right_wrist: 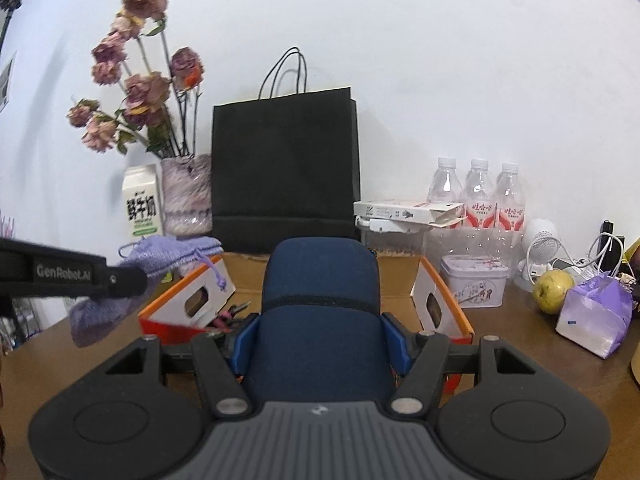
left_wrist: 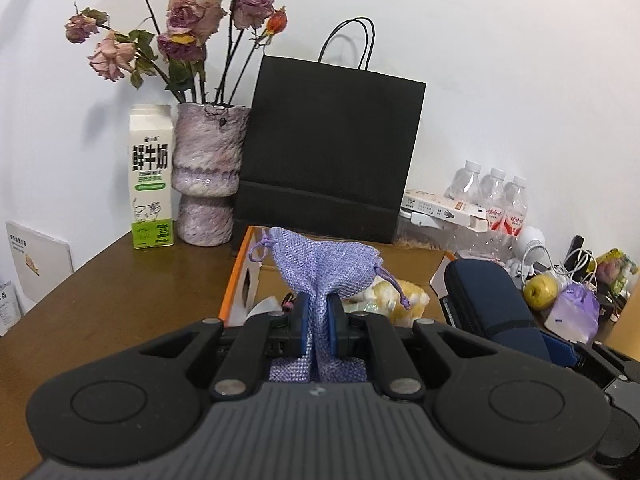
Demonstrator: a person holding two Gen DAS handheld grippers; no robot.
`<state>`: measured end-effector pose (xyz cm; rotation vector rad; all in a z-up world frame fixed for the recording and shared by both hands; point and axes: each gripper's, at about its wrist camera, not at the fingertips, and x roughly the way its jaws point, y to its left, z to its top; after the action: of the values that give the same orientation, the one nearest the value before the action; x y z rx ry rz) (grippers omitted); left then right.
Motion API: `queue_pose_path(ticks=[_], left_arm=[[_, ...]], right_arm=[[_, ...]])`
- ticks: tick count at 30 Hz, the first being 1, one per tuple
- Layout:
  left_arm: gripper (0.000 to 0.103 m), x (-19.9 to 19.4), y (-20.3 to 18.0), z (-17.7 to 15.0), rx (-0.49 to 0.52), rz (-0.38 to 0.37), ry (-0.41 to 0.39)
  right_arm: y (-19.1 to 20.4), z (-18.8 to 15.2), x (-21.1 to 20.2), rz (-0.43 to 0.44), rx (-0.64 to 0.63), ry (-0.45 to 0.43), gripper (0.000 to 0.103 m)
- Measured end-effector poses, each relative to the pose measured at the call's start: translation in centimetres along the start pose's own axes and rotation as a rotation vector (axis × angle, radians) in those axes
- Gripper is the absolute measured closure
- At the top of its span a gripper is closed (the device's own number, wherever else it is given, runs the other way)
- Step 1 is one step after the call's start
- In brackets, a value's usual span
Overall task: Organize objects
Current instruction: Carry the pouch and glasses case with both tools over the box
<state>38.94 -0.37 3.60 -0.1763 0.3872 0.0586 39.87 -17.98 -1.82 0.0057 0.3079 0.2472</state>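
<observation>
A brown wooden table [left_wrist: 120,280] stands against a plain white wall. Along the wall, from the left of the left wrist view, stand a milk carton [left_wrist: 152,178], a mottled purple vase [left_wrist: 208,172] of dried roses [left_wrist: 180,20], and a black paper bag [left_wrist: 332,148] at centre. To the right are three water bottles [left_wrist: 496,196], a white box [left_wrist: 444,206] on a clear container, and at the right edge a yellow-green apple [left_wrist: 541,290] beside a small purple packet [left_wrist: 576,312].

In the middle of the frame an open cardboard box [left_wrist: 236,276] with orange edges sits in front of the black bag.

The left gripper [left_wrist: 319,316] is closed nearly all the way, its blue pads pinching the middle of a lavender drawstring pouch [left_wrist: 324,268]. The pouch fans out above the fingers, over the left part of the box, its cords hanging loose at both sides.

In the right wrist view, the right gripper [right_wrist: 320,340] is spread wide and clamps a dark blue zip case [right_wrist: 320,300] between its blue pads [right_wrist: 245,340]. The case rises at centre frame, over the box and in front of the black bag. At left of that view the pouch appears beside the left gripper's black arm, above the box's left wall.
</observation>
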Motion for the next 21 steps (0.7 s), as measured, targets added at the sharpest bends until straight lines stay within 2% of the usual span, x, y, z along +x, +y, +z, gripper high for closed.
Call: queue_pose_path(ticks=[21], left_arm=[[0.093,9.4,-0.4,2.8,-0.003,0.018,0.018]], right_arm=[[-2.4,3.4,8.6,-0.011,0.001,-0.034,0.041]])
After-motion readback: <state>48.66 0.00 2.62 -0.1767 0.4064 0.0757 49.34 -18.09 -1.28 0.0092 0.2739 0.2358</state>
